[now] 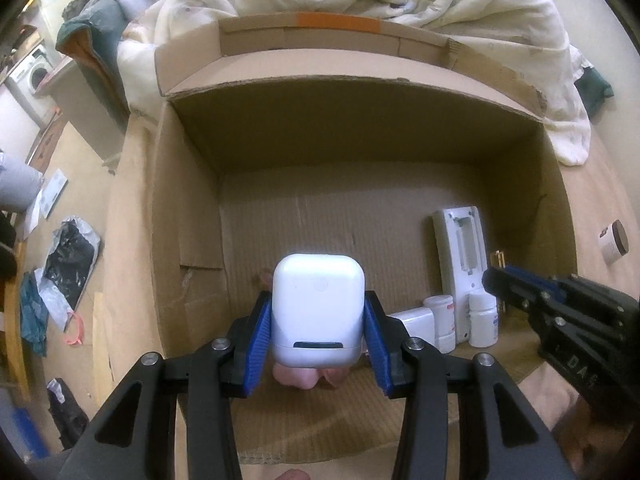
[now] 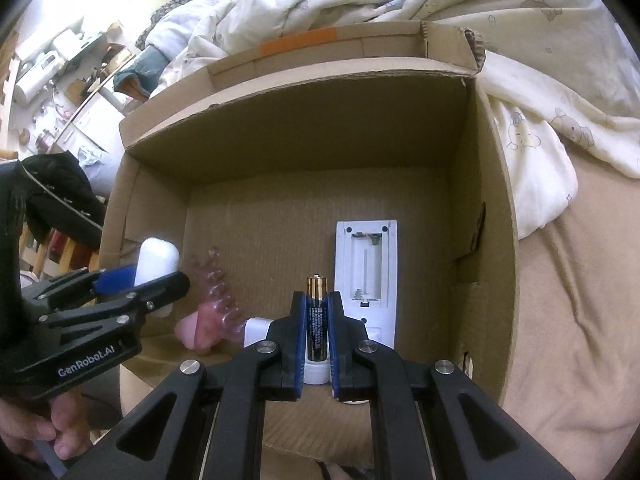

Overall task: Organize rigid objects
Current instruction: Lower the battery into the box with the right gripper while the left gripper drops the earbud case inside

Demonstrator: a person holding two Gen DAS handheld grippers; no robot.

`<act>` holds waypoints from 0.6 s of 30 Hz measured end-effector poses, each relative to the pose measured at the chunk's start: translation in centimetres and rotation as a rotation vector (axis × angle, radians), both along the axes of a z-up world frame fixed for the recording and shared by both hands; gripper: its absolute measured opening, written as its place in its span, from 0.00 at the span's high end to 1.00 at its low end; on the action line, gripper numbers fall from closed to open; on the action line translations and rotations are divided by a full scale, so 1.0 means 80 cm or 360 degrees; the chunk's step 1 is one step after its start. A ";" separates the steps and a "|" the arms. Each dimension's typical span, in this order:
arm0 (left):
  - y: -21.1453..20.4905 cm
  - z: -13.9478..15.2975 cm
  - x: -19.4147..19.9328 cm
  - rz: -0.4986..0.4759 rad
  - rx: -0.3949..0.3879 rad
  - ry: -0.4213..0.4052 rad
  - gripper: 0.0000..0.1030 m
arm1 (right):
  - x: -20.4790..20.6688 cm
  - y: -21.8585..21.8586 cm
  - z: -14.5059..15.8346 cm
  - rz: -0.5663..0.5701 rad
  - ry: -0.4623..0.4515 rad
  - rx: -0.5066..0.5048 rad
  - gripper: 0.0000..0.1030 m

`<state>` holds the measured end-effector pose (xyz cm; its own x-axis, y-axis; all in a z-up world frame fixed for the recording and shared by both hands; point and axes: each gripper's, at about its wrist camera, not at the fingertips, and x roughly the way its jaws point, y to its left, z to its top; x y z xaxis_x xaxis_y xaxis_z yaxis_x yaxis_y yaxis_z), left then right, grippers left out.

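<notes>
Box (image 2: 492,240) (remote (image 2: 366,276), bottles (image 1: 482,316) inside)

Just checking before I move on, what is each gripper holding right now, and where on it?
Left gripper clamps the white earbud case by its lower sides. Right gripper pinches the battery around its middle.

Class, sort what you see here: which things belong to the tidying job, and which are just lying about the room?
Part of the job:
cardboard box
earbud case in left gripper
battery in right gripper
remote
white bottles

Lying about:
quilt
plastic bag
washing machine
</notes>
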<state>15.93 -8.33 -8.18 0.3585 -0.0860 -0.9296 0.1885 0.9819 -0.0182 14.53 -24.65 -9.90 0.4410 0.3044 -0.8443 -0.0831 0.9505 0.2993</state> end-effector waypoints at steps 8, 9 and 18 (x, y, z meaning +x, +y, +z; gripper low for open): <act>-0.007 0.015 -0.005 -0.0027 0.0042 -0.0105 0.16 | -0.002 -0.008 0.019 -0.0058 -0.0111 0.0083 0.54; -0.009 0.018 -0.006 -0.0039 0.0047 -0.0124 0.16 | -0.003 -0.010 0.024 -0.0073 -0.0141 0.0106 0.30; -0.010 0.030 -0.007 -0.0042 0.0010 -0.0172 0.06 | -0.008 -0.022 0.051 -0.0138 -0.0325 0.0202 0.00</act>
<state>15.36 -9.10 -5.75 0.4542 -0.0909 -0.8863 0.2150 0.9766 0.0100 13.89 -26.40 -5.83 0.6275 0.3561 -0.6924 -0.0741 0.9125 0.4022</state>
